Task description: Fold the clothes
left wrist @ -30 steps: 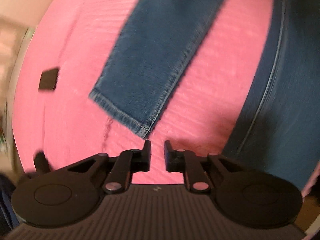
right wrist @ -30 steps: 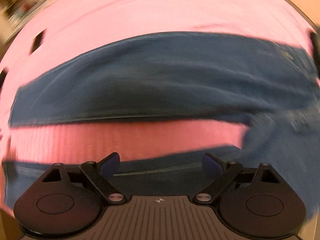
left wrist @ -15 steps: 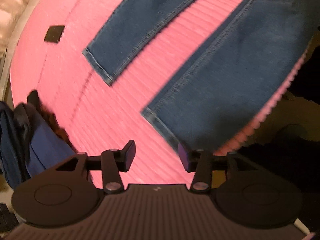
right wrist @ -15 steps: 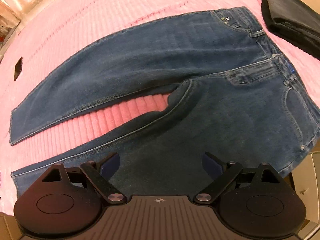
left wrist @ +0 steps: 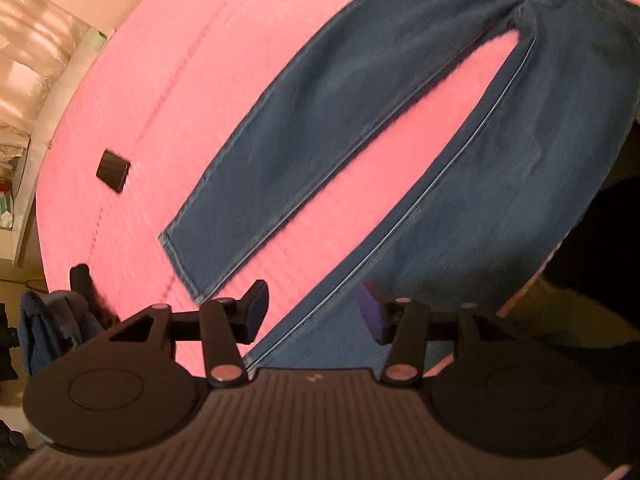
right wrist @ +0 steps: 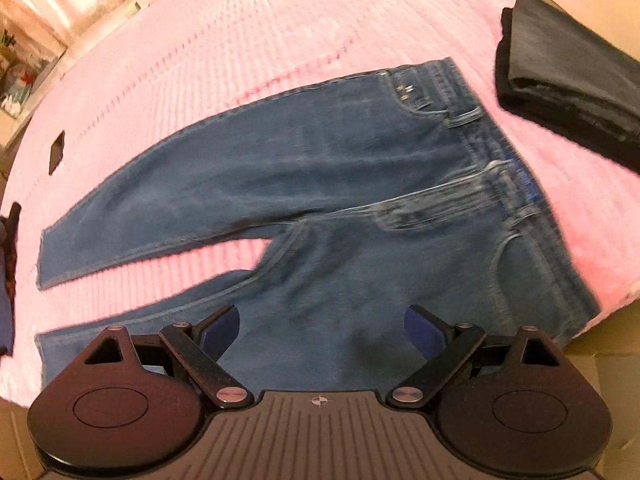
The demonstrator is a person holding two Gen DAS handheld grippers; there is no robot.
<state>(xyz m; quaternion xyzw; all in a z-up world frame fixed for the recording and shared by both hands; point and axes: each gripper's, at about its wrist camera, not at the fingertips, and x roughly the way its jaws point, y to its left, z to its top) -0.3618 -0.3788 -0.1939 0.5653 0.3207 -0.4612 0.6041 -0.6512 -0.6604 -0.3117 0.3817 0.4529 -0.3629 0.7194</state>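
Note:
A pair of blue jeans (right wrist: 320,184) lies flat on the pink bedspread (right wrist: 240,40), legs spread apart in a V with the waistband at the right. In the left wrist view the jeans (left wrist: 500,152) run diagonally, both leg hems toward the near end. My left gripper (left wrist: 312,312) hovers above the hem end of the nearer leg; its jaws are opening and nothing is between them. My right gripper (right wrist: 322,330) hangs wide open above the thigh of the nearer leg, holding nothing.
A folded dark garment (right wrist: 568,92) lies on the bedspread beyond the waistband, at the right. A small black rectangular object (left wrist: 113,170) rests on the pink cover near the far leg's hem. Dark blue clothing (left wrist: 52,328) is heaped off the bed's left end.
Both grippers have risen and pulled back, so the whole pair of jeans now shows. The left gripper's jaws went from nearly shut to partly open. The right jaws stayed wide.

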